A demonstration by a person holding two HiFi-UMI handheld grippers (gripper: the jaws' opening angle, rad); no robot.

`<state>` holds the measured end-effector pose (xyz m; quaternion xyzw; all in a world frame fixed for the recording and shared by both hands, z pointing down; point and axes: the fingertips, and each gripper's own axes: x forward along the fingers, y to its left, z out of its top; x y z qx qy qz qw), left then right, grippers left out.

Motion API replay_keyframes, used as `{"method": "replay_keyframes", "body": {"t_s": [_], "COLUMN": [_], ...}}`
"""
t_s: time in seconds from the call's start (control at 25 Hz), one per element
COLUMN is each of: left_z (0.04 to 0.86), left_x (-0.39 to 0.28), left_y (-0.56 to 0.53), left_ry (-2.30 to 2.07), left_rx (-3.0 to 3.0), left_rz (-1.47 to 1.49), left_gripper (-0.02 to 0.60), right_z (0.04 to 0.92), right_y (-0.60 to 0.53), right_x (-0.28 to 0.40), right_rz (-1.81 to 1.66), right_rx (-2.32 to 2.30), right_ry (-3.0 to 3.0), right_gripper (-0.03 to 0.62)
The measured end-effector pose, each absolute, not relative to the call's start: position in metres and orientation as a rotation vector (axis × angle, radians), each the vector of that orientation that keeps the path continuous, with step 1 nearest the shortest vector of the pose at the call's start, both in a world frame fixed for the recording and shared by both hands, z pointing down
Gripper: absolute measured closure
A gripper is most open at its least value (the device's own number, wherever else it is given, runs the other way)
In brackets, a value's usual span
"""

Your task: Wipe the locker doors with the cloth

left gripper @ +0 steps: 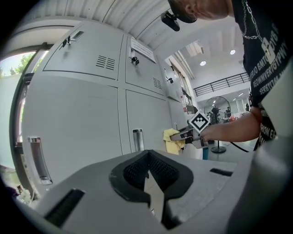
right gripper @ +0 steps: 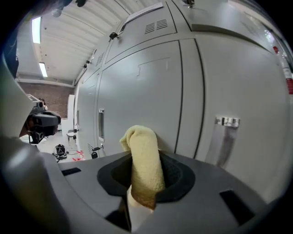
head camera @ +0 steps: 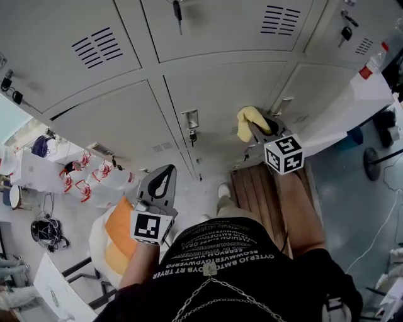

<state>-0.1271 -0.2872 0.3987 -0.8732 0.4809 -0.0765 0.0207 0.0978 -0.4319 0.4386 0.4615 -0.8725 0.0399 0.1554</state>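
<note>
Surface: a bank of grey metal locker doors (head camera: pixel 208 94) is filling the upper part of the head view, each door carrying louvred vents. Keys (head camera: pixel 178 14) are hanging from several locks. A bright metal handle (head camera: pixel 190 119) is sitting beside a vertical seam in the lower row.

Room: a pale grey floor (head camera: pixel 352 188) is running below the lockers. A slatted wooden platform (head camera: pixel 258 192) is lying at their foot, and clear plastic bags with red print (head camera: pixel 85 176) are lying off to the left.

The right hand-held gripper (head camera: pixel 258 130) is pinching the yellow cloth (head camera: pixel 250 118) between its jaws. It is being held up at a lower-row door, to the right of the handle. In the right gripper view the cloth is rising out of the jaws as a folded roll. Its long axis is running along the jaws and pointing at the door, and its rounded tip is curling over to the left. The tip is lying very close to the door panel; contact cannot be confirmed.

The left hand-held gripper (head camera: pixel 165 173) is hanging lower and further left, well apart from the cloth, and is pointing toward the lockers. Its jaws are pressed together with nothing between them.
</note>
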Motion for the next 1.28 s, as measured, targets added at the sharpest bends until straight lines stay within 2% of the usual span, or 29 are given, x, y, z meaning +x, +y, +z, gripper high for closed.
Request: {"method": "replay_keyframes", "body": {"t_s": [0.24, 0.4, 0.84, 1.28], "left_z": [0.399, 0.4, 0.402, 0.408], "left_x": [-0.125, -0.125, -0.121, -0.135], "left_y": [-0.284, -0.282, -0.281, -0.285], "left_ry": [1.477, 1.478, 1.5, 1.601], "left_rx": [-2.713, -2.711, -2.729, -2.697], "left_rz": [-0.249, -0.257, -0.25, -0.298], "left_gripper": [0.577, 0.577, 0.577, 0.577], "right_z": [0.448, 0.448, 0.501, 0.531], "right_y": [-0.436, -0.425, -0.377, -0.383], "right_x": [0.129, 0.125, 0.005, -0.064], "right_rz": [0.126, 0.177, 0.263, 0.246], "right_rx": [1.412, 1.409, 0.983, 0.757], "right_ry": [-2.415, -2.462, -2.606, -2.619], "right_gripper": [0.499, 0.499, 0.499, 0.499]}}
